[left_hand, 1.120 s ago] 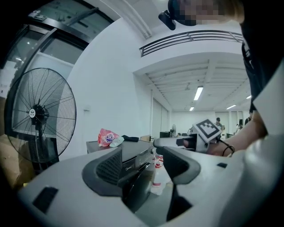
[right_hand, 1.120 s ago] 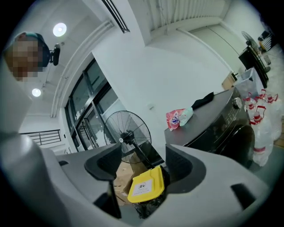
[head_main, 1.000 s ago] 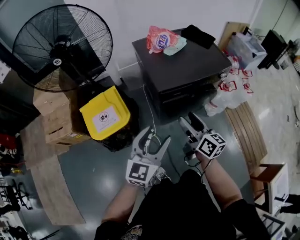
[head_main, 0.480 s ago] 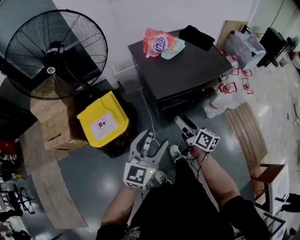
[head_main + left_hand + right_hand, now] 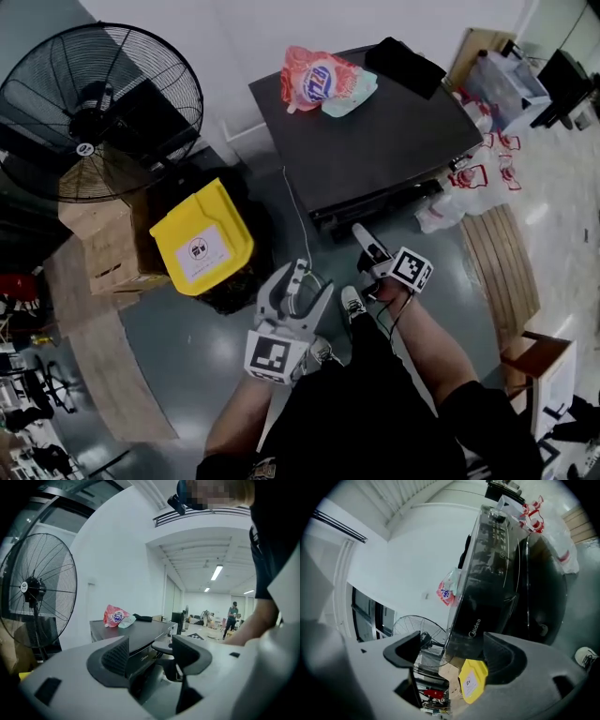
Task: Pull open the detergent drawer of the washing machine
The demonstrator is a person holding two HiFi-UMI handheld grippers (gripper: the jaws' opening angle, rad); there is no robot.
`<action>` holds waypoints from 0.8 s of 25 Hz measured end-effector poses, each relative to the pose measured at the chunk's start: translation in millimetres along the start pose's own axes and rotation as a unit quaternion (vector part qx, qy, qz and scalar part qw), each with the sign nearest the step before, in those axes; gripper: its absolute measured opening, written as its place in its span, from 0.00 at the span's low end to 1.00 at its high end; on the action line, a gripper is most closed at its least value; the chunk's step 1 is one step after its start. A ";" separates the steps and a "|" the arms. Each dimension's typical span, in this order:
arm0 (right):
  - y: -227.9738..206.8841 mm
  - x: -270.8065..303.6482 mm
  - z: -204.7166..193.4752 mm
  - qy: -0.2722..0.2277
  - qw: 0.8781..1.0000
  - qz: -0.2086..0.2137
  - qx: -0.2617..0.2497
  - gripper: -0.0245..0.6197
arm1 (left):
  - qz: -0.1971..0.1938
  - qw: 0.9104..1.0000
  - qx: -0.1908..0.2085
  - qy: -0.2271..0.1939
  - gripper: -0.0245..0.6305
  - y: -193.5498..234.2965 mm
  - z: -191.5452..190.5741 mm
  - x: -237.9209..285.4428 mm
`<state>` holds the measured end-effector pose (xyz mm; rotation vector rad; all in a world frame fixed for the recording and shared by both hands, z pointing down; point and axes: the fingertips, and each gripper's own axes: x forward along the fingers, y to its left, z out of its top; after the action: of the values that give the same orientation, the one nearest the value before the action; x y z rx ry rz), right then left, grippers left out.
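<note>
Hovering just short of the washing machine [image 5: 375, 122], the right gripper [image 5: 363, 238] has its fingers wide apart, just been opening, with nothing between them; the detergent drawer [image 5: 469, 620] sits flush in the front panel at its 12 o'clock. At its 8 o'clock, the left gripper [image 5: 298, 287] shows fingers apart, empty

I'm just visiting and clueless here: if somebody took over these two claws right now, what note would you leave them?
Left claw: open, empty.
Right claw: jaws have just been opening, nothing between them, facing the washing machine front.
Detergent drawer, at the front's upper left: shut, untouched.
Done: nothing yet.
To do: grip the drawer front and pull it out.
</note>
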<state>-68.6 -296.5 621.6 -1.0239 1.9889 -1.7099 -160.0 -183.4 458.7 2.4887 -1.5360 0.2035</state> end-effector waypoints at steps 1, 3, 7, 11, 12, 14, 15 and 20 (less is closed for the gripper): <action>-4.5 5.3 2.9 0.001 1.000 0.001 0.004 0.70 | 0.003 1.000 0.003 -0.003 0.44 2.4 -1.9 4.7; -10.0 17.8 9.5 0.000 1.000 0.017 0.009 0.71 | 0.007 1.000 0.005 -0.002 0.44 6.3 -4.6 13.9; -25.0 36.5 17.3 -0.001 0.999 0.021 0.031 0.73 | 0.008 1.000 -0.012 0.023 0.44 9.8 -6.3 29.7; -37.2 43.7 21.3 -0.004 0.998 0.010 0.055 0.75 | 0.012 0.999 -0.015 0.027 0.44 12.7 -8.9 38.2; -39.2 45.5 22.1 -0.005 0.998 0.009 0.059 0.75 | 0.013 0.999 -0.016 0.028 0.44 13.5 -9.9 39.7; -40.2 51.0 24.9 -0.006 0.998 0.016 0.062 0.75 | 0.015 0.999 -0.019 0.029 0.44 14.8 -12.1 42.5; -40.9 53.1 26.3 -0.006 0.998 0.014 0.064 0.75 | 0.015 0.999 -0.021 0.030 0.44 14.9 -13.0 43.9; -46.2 62.1 28.9 -0.005 0.998 0.005 0.070 0.75 | 0.015 0.999 -0.027 0.033 0.44 13.6 -16.8 47.3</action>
<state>-78.3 -361.6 671.5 -0.9714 1.8358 -1.8076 -151.2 -226.0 487.0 2.3947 -1.5321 0.2424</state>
